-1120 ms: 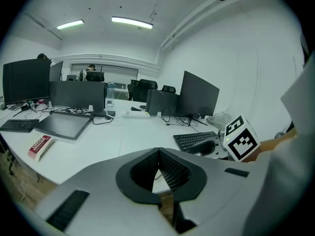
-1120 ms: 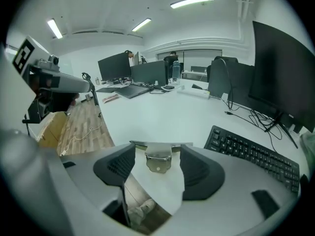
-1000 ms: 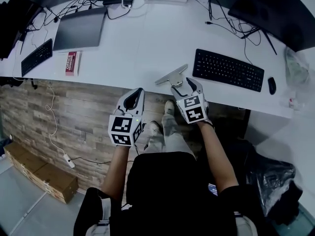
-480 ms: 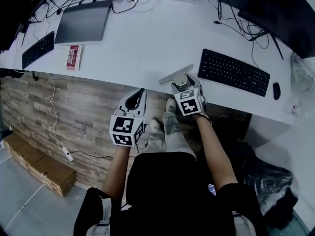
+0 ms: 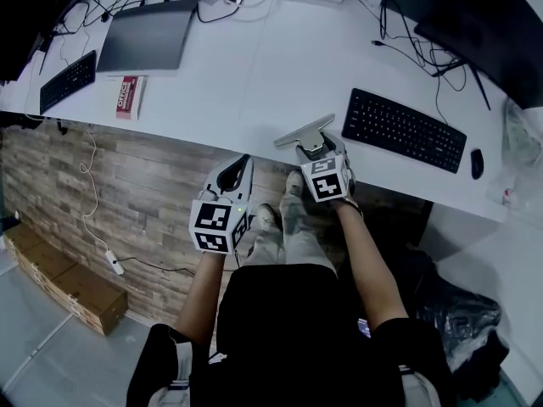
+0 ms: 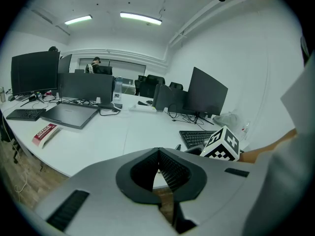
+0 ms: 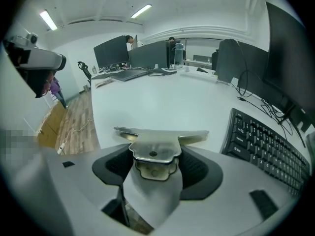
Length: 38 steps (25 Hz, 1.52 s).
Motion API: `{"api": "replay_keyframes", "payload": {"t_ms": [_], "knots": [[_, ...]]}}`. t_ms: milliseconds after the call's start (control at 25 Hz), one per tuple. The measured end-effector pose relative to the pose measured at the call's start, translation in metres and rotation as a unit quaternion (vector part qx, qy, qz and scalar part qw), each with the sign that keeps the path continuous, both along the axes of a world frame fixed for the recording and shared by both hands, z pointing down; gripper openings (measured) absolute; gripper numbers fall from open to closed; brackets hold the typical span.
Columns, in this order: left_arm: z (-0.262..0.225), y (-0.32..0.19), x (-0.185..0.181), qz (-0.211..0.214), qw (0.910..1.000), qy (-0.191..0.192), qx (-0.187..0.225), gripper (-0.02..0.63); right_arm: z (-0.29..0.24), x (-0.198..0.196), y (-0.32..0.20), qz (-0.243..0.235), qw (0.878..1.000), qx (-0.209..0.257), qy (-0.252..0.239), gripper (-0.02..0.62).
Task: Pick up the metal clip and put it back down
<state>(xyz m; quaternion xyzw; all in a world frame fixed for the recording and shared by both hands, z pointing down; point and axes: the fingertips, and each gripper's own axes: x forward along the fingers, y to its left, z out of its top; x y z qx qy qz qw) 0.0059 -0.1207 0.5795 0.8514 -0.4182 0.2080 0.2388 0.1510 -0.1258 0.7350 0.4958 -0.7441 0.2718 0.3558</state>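
Note:
The metal clip [image 5: 304, 131] is a wide silver bar with a flat handle, lying at the front edge of the white desk [image 5: 254, 66]. My right gripper [image 5: 322, 149] is shut on that handle from the near side. In the right gripper view the handle [image 7: 154, 152] sits between the black pads [image 7: 197, 168], with the bar [image 7: 162, 132] crosswise just beyond the right gripper [image 7: 154, 162]. My left gripper [image 5: 243, 161] hangs off the desk over the wooden floor, to the clip's left. The left gripper [image 6: 158, 168] is shut, its ribbed pads meeting with nothing between them.
A black keyboard [image 5: 405, 130] and mouse [image 5: 476, 164] lie right of the clip. At the back left are a closed laptop [image 5: 144, 36], a red box [image 5: 127, 97] and a small keyboard [image 5: 66, 81]. Monitors and cables line the far edge. My legs are under the desk.
The right gripper has pushed forward over the clip's handle and closed on it. The left gripper has stayed about where it was, still shut.

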Motion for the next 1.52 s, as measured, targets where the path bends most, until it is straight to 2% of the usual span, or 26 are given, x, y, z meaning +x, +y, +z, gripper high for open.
{"api": "replay_keyframes", "payload": {"t_ms": [400, 840, 1200, 1520], "knots": [[0.0, -0.005, -0.003, -0.008, 1.0, -0.001, 0.001, 0.015, -0.002, -0.002, 0.0, -0.006, 1.0, -0.007, -0.004, 0.293], [-0.019, -0.022, -0.022, -0.044, 0.9989, -0.003, 0.019, 0.015, -0.024, -0.018, -0.01, -0.029, 0.999, -0.003, -0.025, 0.292], [-0.049, -0.036, -0.043, -0.084, 0.9951, -0.008, 0.052, 0.015, -0.087, -0.041, -0.05, -0.079, 0.994, 0.069, -0.04, 0.293], [-0.087, -0.044, -0.059, -0.124, 0.9873, -0.02, 0.097, 0.015, -0.151, -0.053, -0.078, -0.101, 0.984, 0.127, -0.073, 0.293]]}}
